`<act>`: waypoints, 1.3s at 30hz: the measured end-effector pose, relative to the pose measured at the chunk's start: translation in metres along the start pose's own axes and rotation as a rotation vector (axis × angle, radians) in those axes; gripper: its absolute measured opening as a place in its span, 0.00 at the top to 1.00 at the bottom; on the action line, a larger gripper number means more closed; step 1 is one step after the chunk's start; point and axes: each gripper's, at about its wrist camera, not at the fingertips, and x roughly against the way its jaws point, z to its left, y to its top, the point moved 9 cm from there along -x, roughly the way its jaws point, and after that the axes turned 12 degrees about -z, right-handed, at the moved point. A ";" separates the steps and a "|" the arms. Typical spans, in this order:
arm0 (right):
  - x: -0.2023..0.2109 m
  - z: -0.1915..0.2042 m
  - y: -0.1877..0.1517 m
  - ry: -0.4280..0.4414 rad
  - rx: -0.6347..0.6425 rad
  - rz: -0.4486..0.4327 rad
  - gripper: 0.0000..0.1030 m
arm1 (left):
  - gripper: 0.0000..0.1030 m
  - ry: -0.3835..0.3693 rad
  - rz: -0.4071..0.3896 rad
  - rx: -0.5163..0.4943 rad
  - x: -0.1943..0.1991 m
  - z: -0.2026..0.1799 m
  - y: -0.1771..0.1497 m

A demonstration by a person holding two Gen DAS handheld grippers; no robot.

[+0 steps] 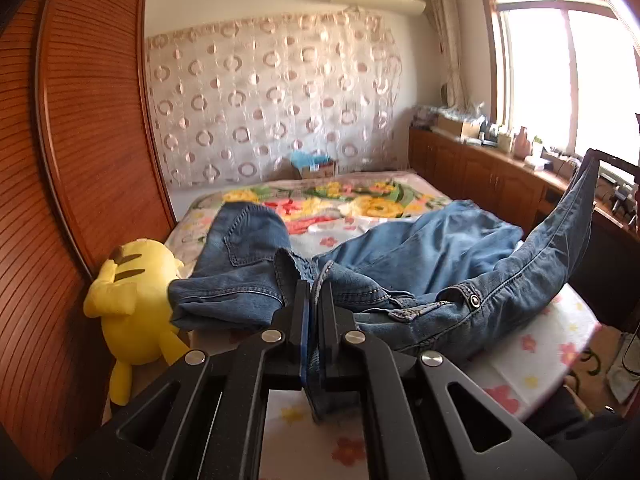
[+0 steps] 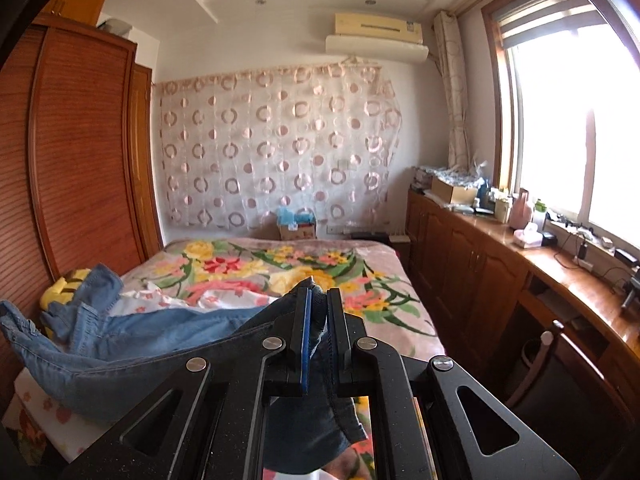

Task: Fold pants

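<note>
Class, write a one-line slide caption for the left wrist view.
Left gripper clamped on the waistband of blue jeans lifted over a floral bed, yellow plush toy beside.

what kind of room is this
Almost certainly a home bedroom. A bed with a floral blanket fills the middle, a tall wooden wardrobe stands beside it, and an air conditioner hangs on the far wall. Jeans and a yellow plush toy lie on the bed.

Pretty lived-in bedroom – slatted wood wardrobe (image 2: 80, 152) at 9 o'clock, circle-print curtain (image 2: 276, 144) across the far wall at 12, an AC unit (image 2: 376, 36) above it. Bright window (image 2: 568, 120) at 3 o'clock over a cluttered wooden cabinet run (image 2: 480, 248) – daylight floods in.
</note>
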 end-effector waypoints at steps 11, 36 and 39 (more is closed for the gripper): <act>-0.072 -0.002 0.020 -0.024 -0.004 0.069 0.93 | 0.96 0.018 0.035 -0.015 -0.070 0.007 0.017; -0.294 0.025 -0.014 -0.046 0.065 0.224 0.93 | 0.96 0.085 0.175 0.008 -0.220 0.044 0.011; -0.303 0.026 -0.015 -0.048 0.073 0.259 0.93 | 0.96 0.076 0.199 0.012 -0.225 0.041 0.006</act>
